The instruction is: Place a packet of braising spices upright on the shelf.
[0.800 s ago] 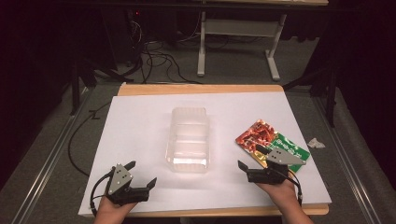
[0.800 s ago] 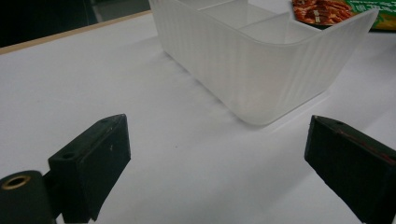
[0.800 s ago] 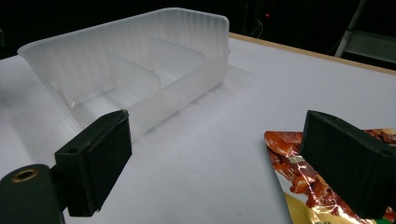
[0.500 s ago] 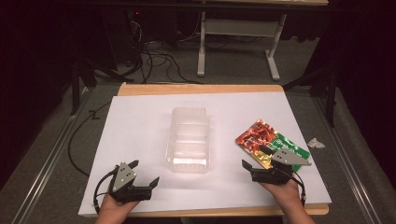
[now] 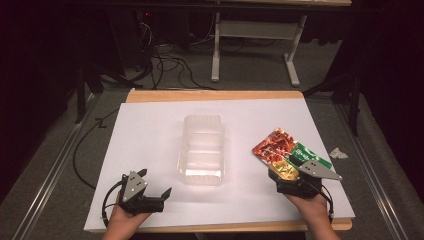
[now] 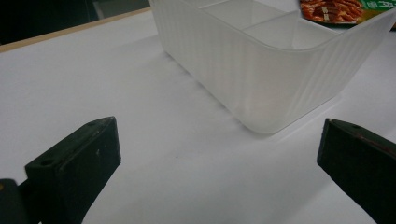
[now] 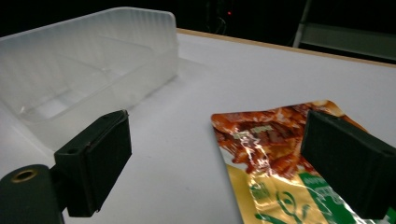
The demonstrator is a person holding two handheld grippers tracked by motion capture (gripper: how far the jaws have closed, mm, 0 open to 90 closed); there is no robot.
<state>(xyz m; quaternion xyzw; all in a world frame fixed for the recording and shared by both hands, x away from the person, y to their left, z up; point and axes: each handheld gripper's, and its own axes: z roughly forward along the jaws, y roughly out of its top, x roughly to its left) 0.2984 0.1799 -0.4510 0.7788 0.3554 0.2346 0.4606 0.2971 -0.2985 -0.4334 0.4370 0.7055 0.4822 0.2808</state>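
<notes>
A clear ribbed plastic container [image 5: 202,150] with dividers stands in the middle of the white sheet. To its right lie a red and gold snack packet [image 5: 275,145] and a green one [image 5: 307,155]. My right gripper [image 5: 282,173] hovers at the near end of the packets. Its jaws are open, with the red and gold packet [image 7: 271,154] lying flat between and under them. The right gripper [image 7: 219,158] holds nothing, and the container [image 7: 88,65] is off to its left. My left gripper [image 5: 155,183] is open near the container's near-left corner. In the left gripper view the gripper [image 6: 217,168] faces the container [image 6: 261,60] with bare sheet between its jaws.
The white sheet [image 5: 150,135] covers a wooden table whose edge shows at the back [image 5: 215,95]. A crumpled scrap [image 5: 338,153] lies just past the sheet's right edge. Cables [image 5: 165,55] and a table frame [image 5: 250,45] stand on the floor beyond.
My right gripper has edged right and forward over the near end of the packets. The left gripper has shifted slightly to the right. Container and packets lie where they were.
</notes>
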